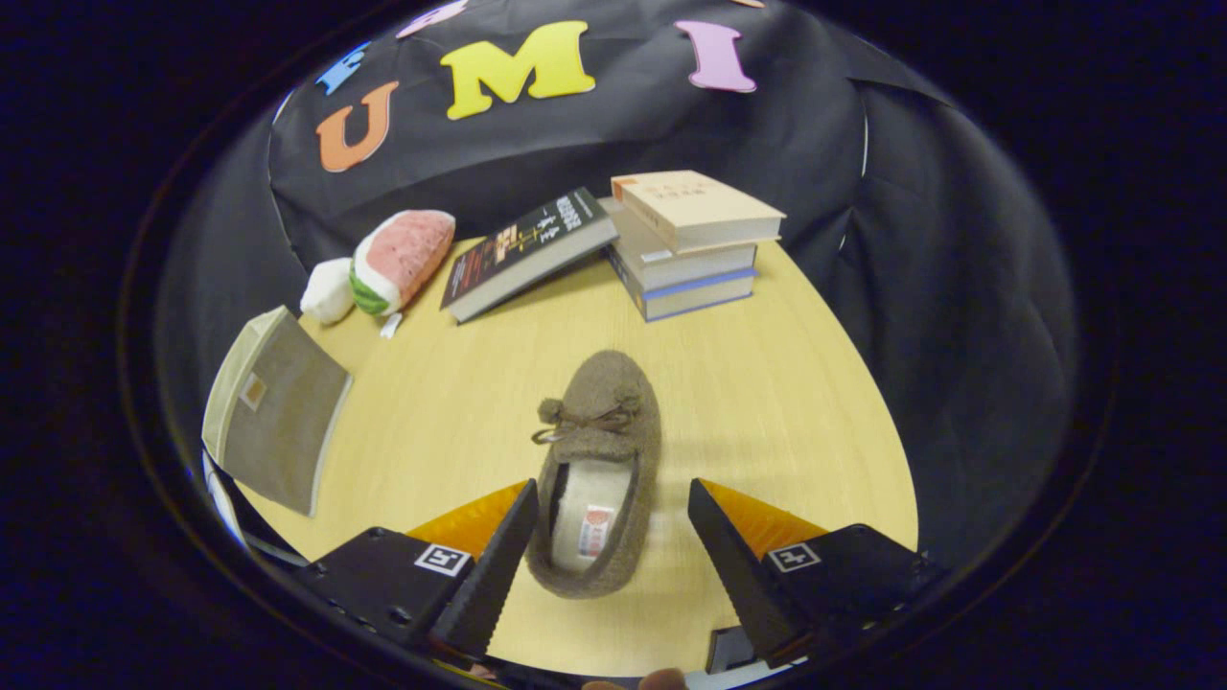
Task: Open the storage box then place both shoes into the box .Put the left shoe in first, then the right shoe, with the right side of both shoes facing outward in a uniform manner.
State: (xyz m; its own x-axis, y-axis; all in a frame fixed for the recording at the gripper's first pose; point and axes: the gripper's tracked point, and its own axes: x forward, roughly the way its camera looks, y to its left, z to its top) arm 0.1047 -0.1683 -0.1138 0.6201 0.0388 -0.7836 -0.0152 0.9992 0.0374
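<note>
A brown fuzzy slipper with a small bow lies on the light wooden table, toe pointing away from me. Its heel end sits between my two fingers. The gripper stands open, with the left finger close beside the slipper's side and the right finger a gap away from it. Neither finger presses on the shoe. To the left, beyond the left finger, the grey fabric storage box has its lid raised and tilted up.
At the back of the table lie a watermelon-slice plush toy, a dark book leaning on a stack of books. The table's curved edge runs along the right side.
</note>
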